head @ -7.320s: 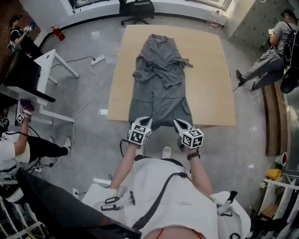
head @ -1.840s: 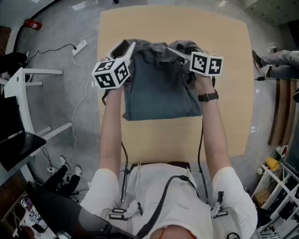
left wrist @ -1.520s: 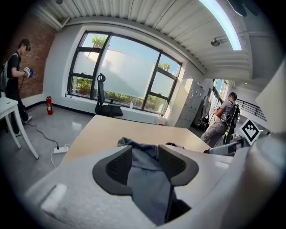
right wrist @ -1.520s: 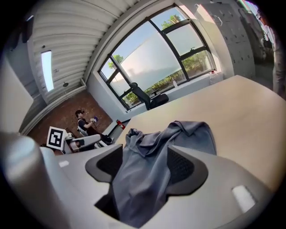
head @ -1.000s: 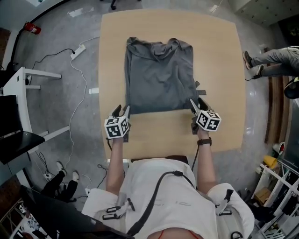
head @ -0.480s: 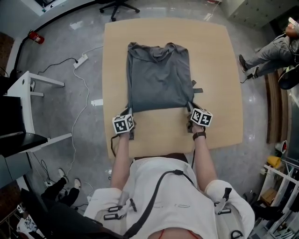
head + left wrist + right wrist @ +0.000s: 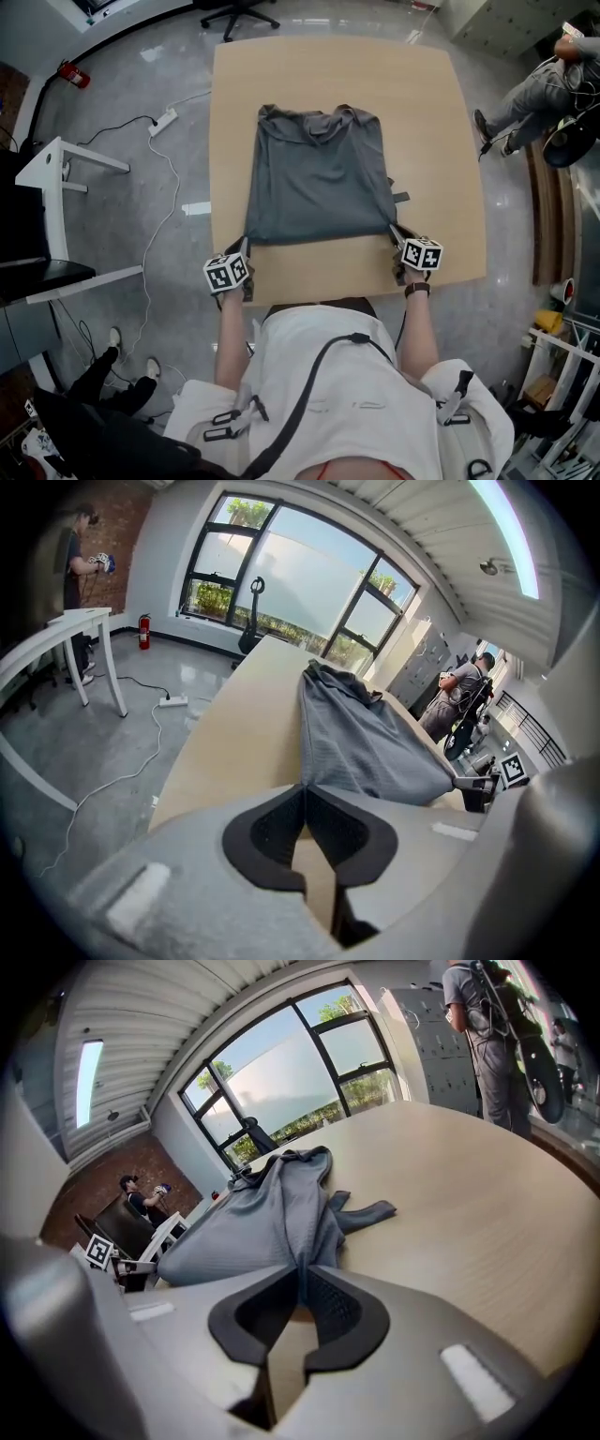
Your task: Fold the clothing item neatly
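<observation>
Light wooden table [image 7: 441,141], squarish with rounded corners, sitting on a shiny gray floor [image 7: 112,225]. On it there's a gray garment [image 7: 319,178] folded into a rough rectangle, spread around the middle, with a short strap end [image 7: 401,197] poking out on its right side.

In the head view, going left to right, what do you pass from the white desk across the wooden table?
White desk, power strip, left tongs, grey garment, right tongs.
</observation>
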The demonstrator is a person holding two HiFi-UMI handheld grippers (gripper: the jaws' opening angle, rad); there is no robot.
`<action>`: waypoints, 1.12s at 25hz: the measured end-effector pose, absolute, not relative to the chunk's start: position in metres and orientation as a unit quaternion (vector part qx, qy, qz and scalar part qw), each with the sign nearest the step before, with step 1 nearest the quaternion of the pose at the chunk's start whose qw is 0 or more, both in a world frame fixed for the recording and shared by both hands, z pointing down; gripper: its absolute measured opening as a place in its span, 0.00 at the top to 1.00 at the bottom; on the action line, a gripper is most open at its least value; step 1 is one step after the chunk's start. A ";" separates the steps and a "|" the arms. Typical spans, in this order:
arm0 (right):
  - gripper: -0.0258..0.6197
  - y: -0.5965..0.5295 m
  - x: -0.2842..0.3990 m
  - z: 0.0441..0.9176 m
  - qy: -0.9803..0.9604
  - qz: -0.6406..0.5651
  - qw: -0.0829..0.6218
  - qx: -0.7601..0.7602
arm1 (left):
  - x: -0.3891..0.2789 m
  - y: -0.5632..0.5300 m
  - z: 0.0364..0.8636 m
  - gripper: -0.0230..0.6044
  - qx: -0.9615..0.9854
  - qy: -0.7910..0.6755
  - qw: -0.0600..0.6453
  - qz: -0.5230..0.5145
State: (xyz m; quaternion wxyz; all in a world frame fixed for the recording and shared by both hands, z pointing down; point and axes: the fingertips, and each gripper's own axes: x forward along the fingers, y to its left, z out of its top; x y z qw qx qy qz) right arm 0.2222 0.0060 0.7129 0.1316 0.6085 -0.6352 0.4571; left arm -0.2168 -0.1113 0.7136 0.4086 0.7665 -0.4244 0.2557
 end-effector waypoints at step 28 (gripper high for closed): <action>0.94 0.222 0.180 0.742 -0.593 0.436 0.131 0.665 | -0.287 0.107 0.731 0.89 0.740 -0.465 0.357 0.329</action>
